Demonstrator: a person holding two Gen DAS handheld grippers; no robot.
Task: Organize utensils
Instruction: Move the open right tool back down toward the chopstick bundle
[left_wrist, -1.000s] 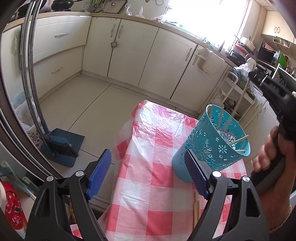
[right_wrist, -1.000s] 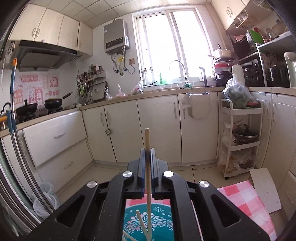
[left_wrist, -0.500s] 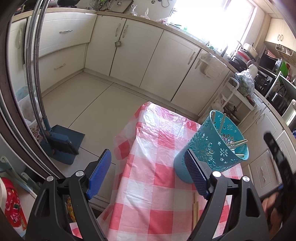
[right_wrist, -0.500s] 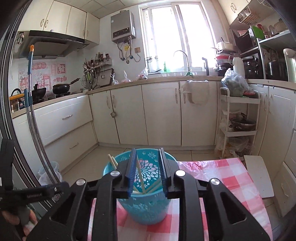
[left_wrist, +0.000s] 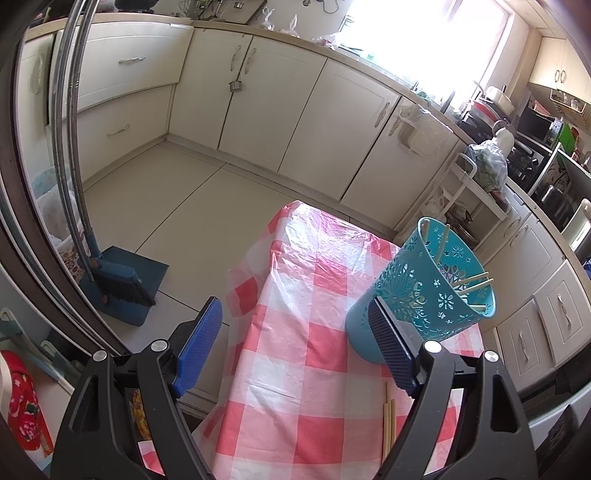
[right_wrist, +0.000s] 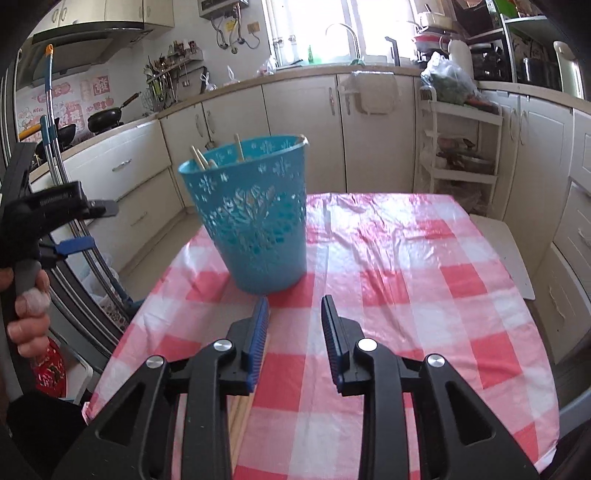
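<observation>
A teal cut-out basket (left_wrist: 424, 295) (right_wrist: 255, 214) stands on the red-and-white checked tablecloth (right_wrist: 406, 295) and holds several wooden chopsticks (left_wrist: 472, 284). More chopsticks (left_wrist: 388, 421) (right_wrist: 242, 410) lie on the cloth near the front, partly hidden under my right gripper. My right gripper (right_wrist: 295, 314) is open and empty, low over the cloth just in front of the basket. My left gripper (left_wrist: 295, 332) is open and empty, left of the basket, with its right pad (left_wrist: 388, 343) in front of the basket's base; it also shows at the left edge of the right wrist view (right_wrist: 55, 218).
The table's left edge drops to a tiled floor with a blue dustpan and broom (left_wrist: 122, 284). Cream kitchen cabinets (left_wrist: 303, 122) run along the back. A white trolley rack (right_wrist: 461, 147) stands behind the table on the right.
My right gripper let go of a chopstick into the basket, opened, and drew back and down to the cloth in front of it. The left gripper stayed open.
</observation>
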